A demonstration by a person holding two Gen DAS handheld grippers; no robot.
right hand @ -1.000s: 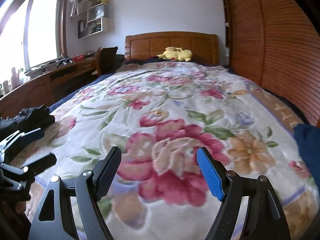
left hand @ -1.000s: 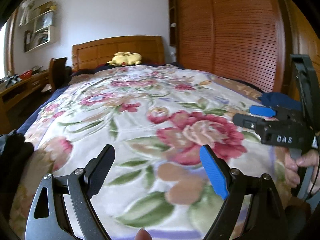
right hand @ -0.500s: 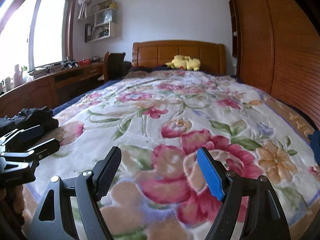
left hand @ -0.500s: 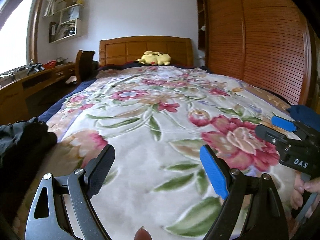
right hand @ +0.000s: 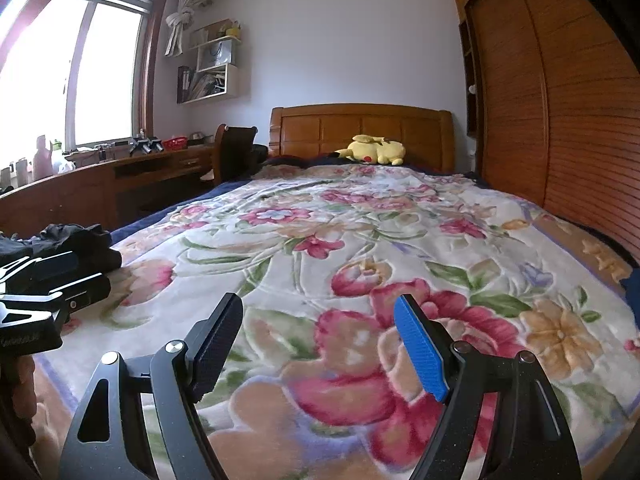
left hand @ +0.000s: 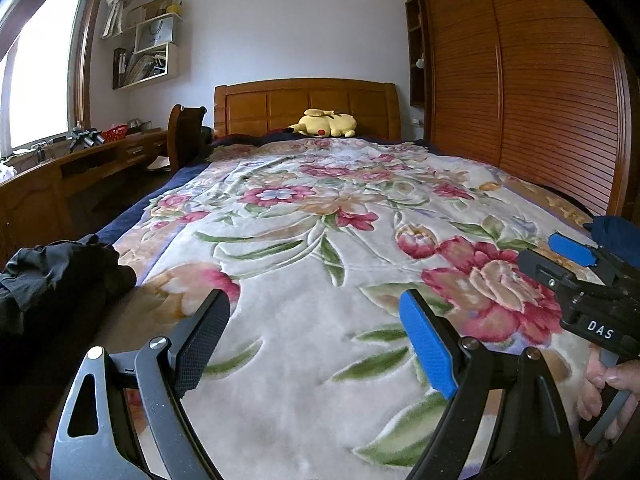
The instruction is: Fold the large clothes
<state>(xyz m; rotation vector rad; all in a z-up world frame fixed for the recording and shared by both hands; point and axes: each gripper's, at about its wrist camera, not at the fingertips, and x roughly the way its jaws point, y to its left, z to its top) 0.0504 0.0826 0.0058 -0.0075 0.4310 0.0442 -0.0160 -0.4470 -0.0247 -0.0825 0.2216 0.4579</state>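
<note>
A crumpled black garment (left hand: 56, 276) lies at the bed's near left edge, left of my left gripper (left hand: 316, 340). That gripper hangs open over the floral blanket (left hand: 304, 248) with nothing between its fingers. My right gripper (right hand: 318, 344) is open too, low over a big red flower, and holds nothing. In the left wrist view the right gripper (left hand: 550, 256) shows at the right edge, held by a hand (left hand: 608, 388). The right wrist view has the left gripper (right hand: 76, 274) at its left edge, in front of the black garment (right hand: 72, 240). A dark blue garment (left hand: 616, 232) lies at the bed's right edge.
A yellow plush toy (left hand: 326, 124) rests against the wooden headboard (left hand: 304, 104). A wooden desk (right hand: 120, 176) with small items and a chair (right hand: 234, 152) stand left of the bed under a window. A slatted wooden wardrobe (left hand: 540, 92) runs along the right side.
Both views have swung left and tilted up, showing more of the window and desk. The black garment has come further into the left wrist view. Both grippers stay open.
</note>
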